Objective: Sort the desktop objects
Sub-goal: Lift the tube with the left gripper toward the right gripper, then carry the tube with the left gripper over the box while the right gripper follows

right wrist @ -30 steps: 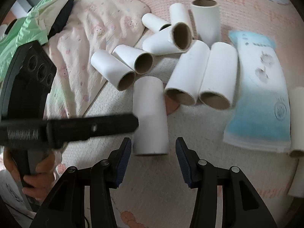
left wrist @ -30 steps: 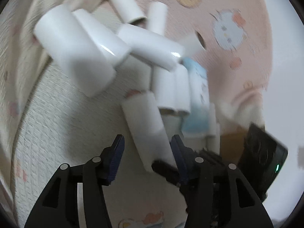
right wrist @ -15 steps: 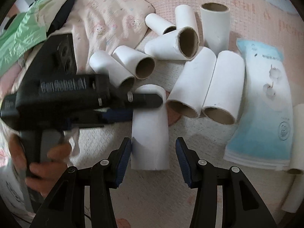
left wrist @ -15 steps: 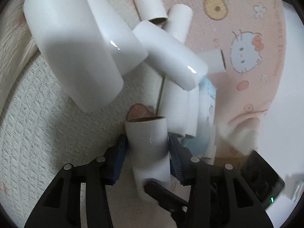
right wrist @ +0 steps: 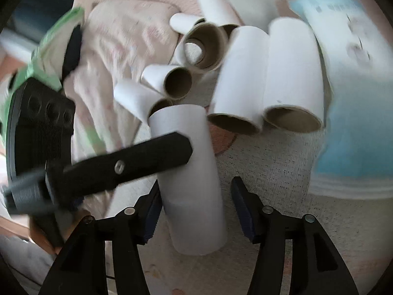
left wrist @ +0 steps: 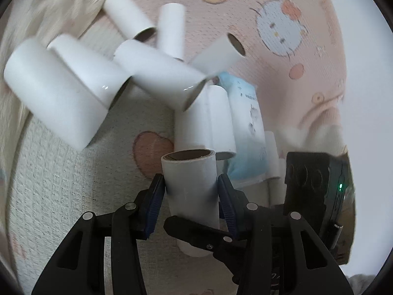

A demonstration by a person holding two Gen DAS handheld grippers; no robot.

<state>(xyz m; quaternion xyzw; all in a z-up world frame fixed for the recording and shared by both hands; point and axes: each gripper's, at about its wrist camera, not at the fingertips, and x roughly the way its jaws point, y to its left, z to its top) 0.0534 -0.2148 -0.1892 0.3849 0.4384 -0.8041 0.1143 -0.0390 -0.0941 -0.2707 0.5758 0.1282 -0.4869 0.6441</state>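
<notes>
Left wrist view: the left gripper squeezes a white tube over the mat, hiding its lower end. Right gripper is opening around it, pads not pressing. Other tubes look blurry.

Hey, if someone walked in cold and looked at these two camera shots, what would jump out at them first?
A white cardboard tube in the foreground, clamped by the left claw, with the right claw opening around the same tube. Behind it lies a jumbled heap of white tubes on a pink cartoon-print mat. A light blue packet lies right of the heap.
</notes>
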